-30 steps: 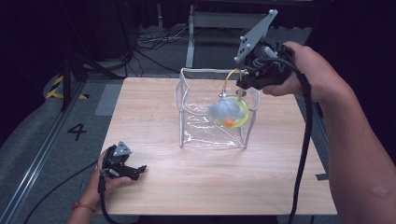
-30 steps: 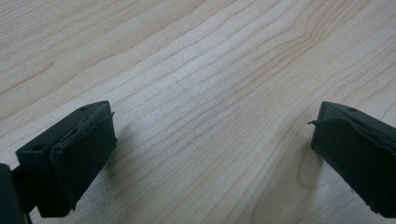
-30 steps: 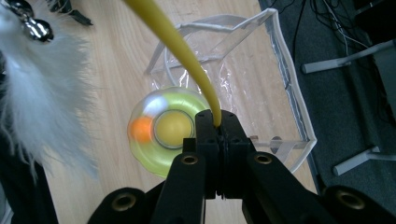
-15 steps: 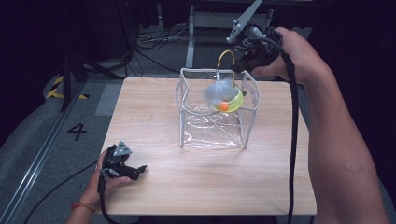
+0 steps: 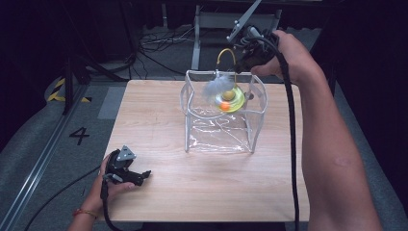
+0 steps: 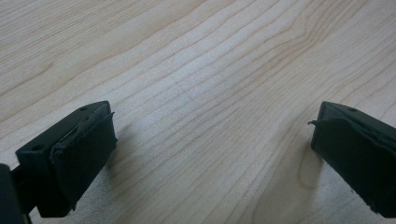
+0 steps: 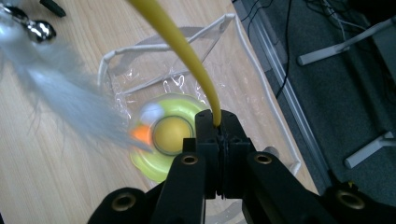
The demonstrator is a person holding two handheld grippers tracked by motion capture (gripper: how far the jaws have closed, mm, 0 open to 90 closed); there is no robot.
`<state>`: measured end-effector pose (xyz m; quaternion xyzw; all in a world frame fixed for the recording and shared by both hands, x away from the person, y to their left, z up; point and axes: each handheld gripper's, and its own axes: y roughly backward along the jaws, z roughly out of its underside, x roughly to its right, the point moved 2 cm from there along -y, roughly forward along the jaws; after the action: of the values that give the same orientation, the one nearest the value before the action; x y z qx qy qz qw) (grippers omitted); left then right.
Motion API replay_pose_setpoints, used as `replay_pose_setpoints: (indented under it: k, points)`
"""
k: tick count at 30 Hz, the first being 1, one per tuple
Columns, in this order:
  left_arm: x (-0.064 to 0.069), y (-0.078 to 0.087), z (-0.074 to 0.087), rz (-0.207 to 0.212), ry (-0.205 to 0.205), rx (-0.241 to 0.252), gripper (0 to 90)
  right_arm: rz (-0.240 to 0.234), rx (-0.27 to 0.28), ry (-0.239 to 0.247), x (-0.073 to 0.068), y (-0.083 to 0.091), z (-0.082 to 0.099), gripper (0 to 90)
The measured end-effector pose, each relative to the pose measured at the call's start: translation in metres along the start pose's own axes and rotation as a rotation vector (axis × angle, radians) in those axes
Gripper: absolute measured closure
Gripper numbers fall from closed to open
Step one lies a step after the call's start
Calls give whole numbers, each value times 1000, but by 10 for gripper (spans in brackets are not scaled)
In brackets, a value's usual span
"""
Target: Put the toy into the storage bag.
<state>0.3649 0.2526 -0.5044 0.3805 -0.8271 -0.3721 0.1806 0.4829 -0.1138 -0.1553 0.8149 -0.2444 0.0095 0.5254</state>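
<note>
Toy: a yellow-green disc (image 5: 230, 102) with a yellow ball at its centre and an orange ball beside it, a curved yellow wire (image 7: 187, 56) rising from it, and a white feather tuft (image 5: 215, 88) with a small metal bell (image 7: 41, 30) on the wire's far end. The toy is held in the air by the wire, hanging at the rim of a clear plastic bag (image 5: 219, 127) with white edging, which stands open on the far half of the wooden table (image 5: 159, 115). The feather is blurred in both views.

Right gripper (image 7: 218, 126) is raised above the far edge of the bag, fingers pressed together on the yellow wire; the disc is seen just below them in the right gripper view.

Left gripper (image 5: 126, 169) is held at the near left corner of the table, well apart from the bag. Its fingers (image 6: 84, 149) are spread wide, low over bare wood, nothing between them.

A floor mark "4" (image 5: 79, 135) is seen left of the table.
</note>
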Motion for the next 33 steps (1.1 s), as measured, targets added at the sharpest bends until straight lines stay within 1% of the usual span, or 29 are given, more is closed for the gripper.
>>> replay_pose_setpoints:
  k: [2, 4, 8, 12, 14, 20, 26, 27, 28, 33]
  points:
    - [0, 0, 0, 0, 0, 0, 2, 5, -9, -3, 2, -8, 1, 884]
    - [0, 0, 0, -1, 1, 1, 2, -1, -12, 10, 2, -14, 2, 884]
    - [0, 0, 0, -1, 1, 1, 2, -4, -32, 5, 4, -30, 6, 885]
    - [0, 0, 0, -1, 0, 1, 1, -24, -30, -5, 4, -44, 12, 884]
    - [0, 0, 0, -1, 1, 1, 1, -34, -43, -3, 4, -50, 15, 884]
    - [0, 0, 0, -1, 1, 1, 2, -53, -62, -4, -1, -70, 24, 884]
    - [0, 0, 0, 0, 3, 2, 2, -87, -84, -6, -6, -91, 33, 884]
    - [0, 0, 0, -1, 0, 1, 2, -87, -84, -6, -6, -91, 33, 884]
    - [0, 0, 0, -1, -1, -1, 2, -99, -93, 1, -8, -96, 35, 884]
    - [0, 0, 0, -1, -1, 0, 2, -108, -108, -5, -11, -103, 40, 884]
